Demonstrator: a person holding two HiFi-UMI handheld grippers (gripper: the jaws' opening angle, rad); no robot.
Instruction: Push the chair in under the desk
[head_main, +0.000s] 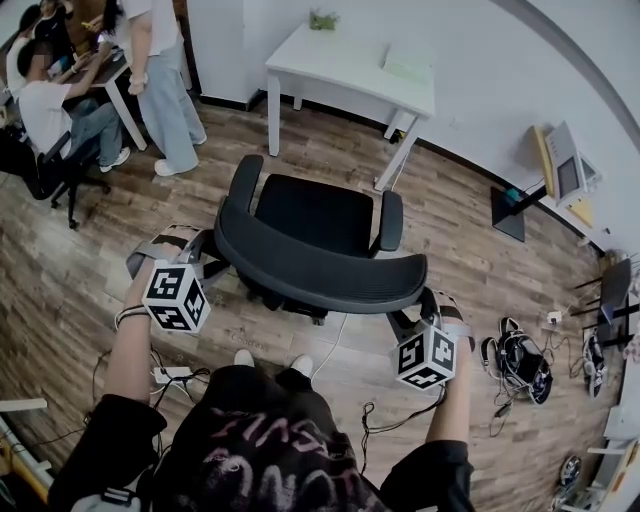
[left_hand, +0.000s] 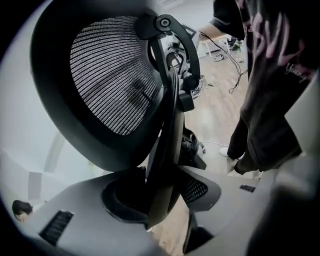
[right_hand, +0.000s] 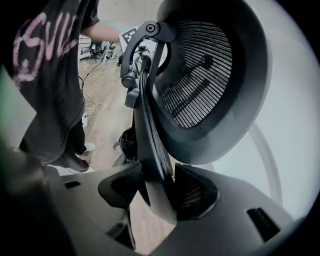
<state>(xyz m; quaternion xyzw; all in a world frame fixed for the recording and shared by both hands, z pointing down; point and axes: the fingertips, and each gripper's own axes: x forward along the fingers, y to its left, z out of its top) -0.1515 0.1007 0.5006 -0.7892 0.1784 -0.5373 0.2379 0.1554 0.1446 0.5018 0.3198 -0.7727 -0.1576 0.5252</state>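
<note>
A black mesh office chair (head_main: 315, 215) stands on the wood floor, its seat facing a white desk (head_main: 350, 65) by the far wall. I stand behind its curved backrest (head_main: 320, 270). My left gripper (head_main: 205, 245) clamps the backrest's left end and my right gripper (head_main: 420, 305) its right end. In the left gripper view, the backrest's rim (left_hand: 110, 80) runs down between the jaws of the left gripper (left_hand: 162, 192), and both pads touch it. The right gripper view shows the same: the rim (right_hand: 200, 85) is pinched between the jaws of the right gripper (right_hand: 160, 185).
Two people (head_main: 150, 80) are at another desk at the back left, beside a dark chair (head_main: 60, 170). Cables and shoes (head_main: 520, 360) lie on the floor at the right, a power strip (head_main: 170, 375) at my left. A monitor (head_main: 565, 175) leans against the right wall.
</note>
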